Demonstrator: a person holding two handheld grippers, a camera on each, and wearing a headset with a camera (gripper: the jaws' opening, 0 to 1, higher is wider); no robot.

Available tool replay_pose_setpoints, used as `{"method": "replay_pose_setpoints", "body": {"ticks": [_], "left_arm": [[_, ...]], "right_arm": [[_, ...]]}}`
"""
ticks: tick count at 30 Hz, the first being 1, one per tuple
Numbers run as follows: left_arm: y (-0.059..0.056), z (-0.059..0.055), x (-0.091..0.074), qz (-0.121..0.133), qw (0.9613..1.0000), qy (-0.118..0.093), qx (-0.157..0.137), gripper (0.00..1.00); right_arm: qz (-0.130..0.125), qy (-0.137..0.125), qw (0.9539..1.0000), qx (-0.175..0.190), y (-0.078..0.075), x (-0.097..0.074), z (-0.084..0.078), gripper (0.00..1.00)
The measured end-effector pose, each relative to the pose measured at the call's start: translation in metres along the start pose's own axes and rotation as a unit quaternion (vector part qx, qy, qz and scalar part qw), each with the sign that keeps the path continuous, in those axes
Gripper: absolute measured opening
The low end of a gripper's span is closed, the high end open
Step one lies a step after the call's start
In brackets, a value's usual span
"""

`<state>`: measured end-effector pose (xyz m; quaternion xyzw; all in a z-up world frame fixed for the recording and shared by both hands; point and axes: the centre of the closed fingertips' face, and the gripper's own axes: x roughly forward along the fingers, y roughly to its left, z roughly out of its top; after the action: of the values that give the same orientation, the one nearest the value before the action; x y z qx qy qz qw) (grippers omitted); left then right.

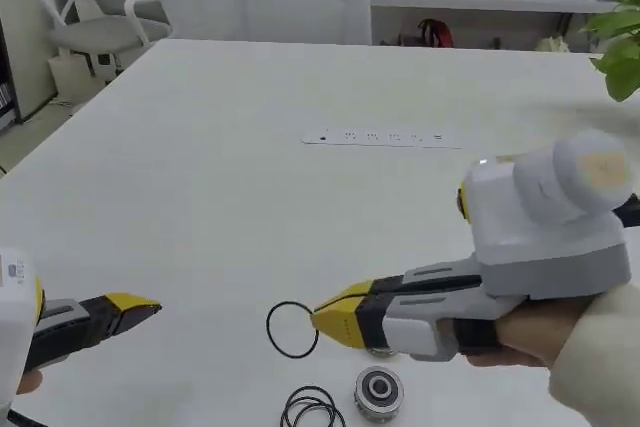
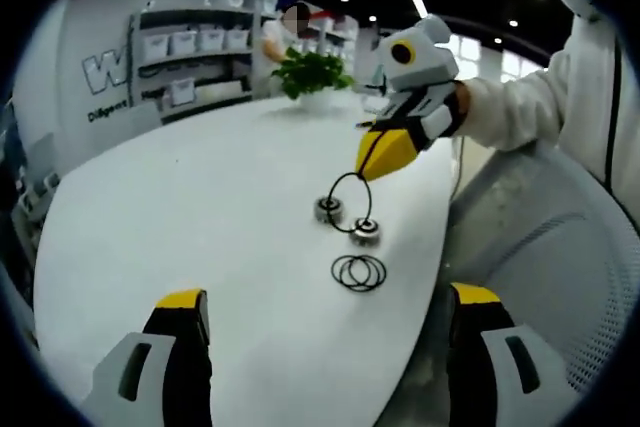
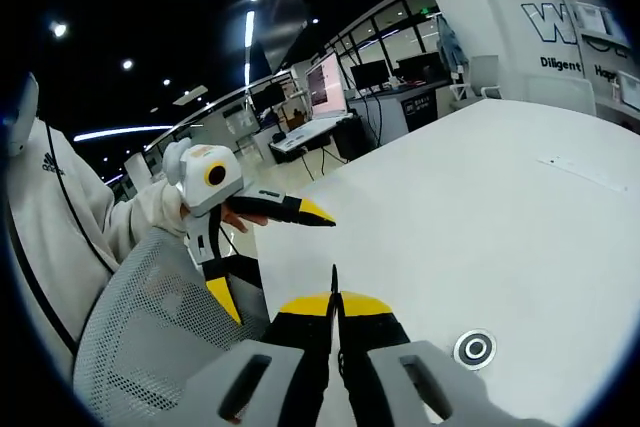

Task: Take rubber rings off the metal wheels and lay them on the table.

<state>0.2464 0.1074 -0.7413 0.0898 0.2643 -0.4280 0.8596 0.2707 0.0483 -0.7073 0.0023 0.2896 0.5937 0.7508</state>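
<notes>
White, smooth, matte bench in an open office, with one flat white power strip lying mid-surface. Right claw pinched fully shut on one thin black rubber ring, a plain circular loop hanging from the yellow tips. Two round, shiny metal wheels set close together below it. Loose rings, apparently three and overlapping, flat on the bench just beside the nearer wheel. Left claw spread wide, holding nothing, well apart from the wheels.
</notes>
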Motion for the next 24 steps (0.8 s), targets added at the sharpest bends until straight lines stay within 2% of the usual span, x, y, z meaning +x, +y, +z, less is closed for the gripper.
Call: {"method": "replay_pose_setpoints", "body": {"ticks": [2,5,8,15,19,24], "left_arm": [[-0.001,0.0,0.001,-0.002,1.0,-0.001,0.0,1.0],[-0.002,-0.001,0.002,-0.005,1.0,0.0,-0.005,1.0],[-0.002,-0.005,0.003,-0.006,0.9999,0.004,-0.01,1.0],[-0.003,-0.005,0.004,-0.005,0.9999,0.004,-0.014,1.0],[-0.003,-0.008,0.004,-0.006,0.9998,0.008,-0.019,0.97],[-0.003,-0.007,0.006,-0.008,0.9997,0.008,-0.021,0.97]], "right_arm": [[0.002,0.01,0.9999,0.003,-0.001,0.004,-0.007,0.0],[0.009,0.026,0.9992,0.028,0.001,0.012,-0.02,0.0],[0.012,0.039,0.999,0.019,0.004,0.016,-0.03,0.0],[-0.003,0.055,0.998,0.033,-0.007,0.02,-0.046,0.0],[-0.018,0.07,0.9968,0.033,-0.016,0.02,-0.056,0.0],[-0.034,0.079,0.9954,0.043,-0.026,0.019,-0.064,0.0]]}}
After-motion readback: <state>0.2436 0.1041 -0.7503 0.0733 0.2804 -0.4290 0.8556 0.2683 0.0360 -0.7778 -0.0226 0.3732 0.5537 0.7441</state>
